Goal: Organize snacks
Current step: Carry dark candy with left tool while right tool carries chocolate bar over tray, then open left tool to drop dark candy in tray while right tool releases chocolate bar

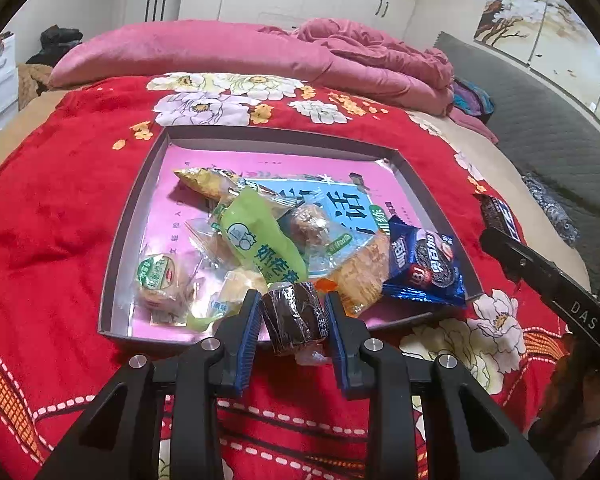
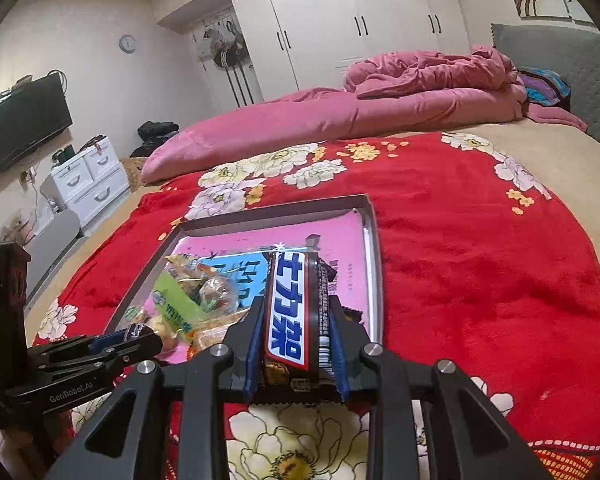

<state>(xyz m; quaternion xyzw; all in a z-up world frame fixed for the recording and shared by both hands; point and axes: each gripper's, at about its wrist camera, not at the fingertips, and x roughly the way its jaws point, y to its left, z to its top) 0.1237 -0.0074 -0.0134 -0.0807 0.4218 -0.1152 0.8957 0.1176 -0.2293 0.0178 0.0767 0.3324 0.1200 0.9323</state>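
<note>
Bedroom, red floral blanket (image 1: 52, 216). Shallow box tray (image 1: 118, 236) holding snack pile.

Left gripper (image 1: 292, 312): jaws bracketing dark wrapped cake (image 1: 294, 316) over tray's near rim, firm clamp unclear.

Right gripper (image 2: 298, 330): clenched on Snickers bar (image 2: 290, 308), above tray's near right corner.

Advice: lower onto bare pink floor beside pile, then release.

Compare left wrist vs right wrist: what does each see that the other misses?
Left wrist only: the blue cookie pack at the tray's near right corner, and the dark round cake in the left gripper. Right wrist only: the wall TV, white drawers, clock, and the chocolate bar's label. Both: the tray of snacks, red blanket, pink quilt.
</note>
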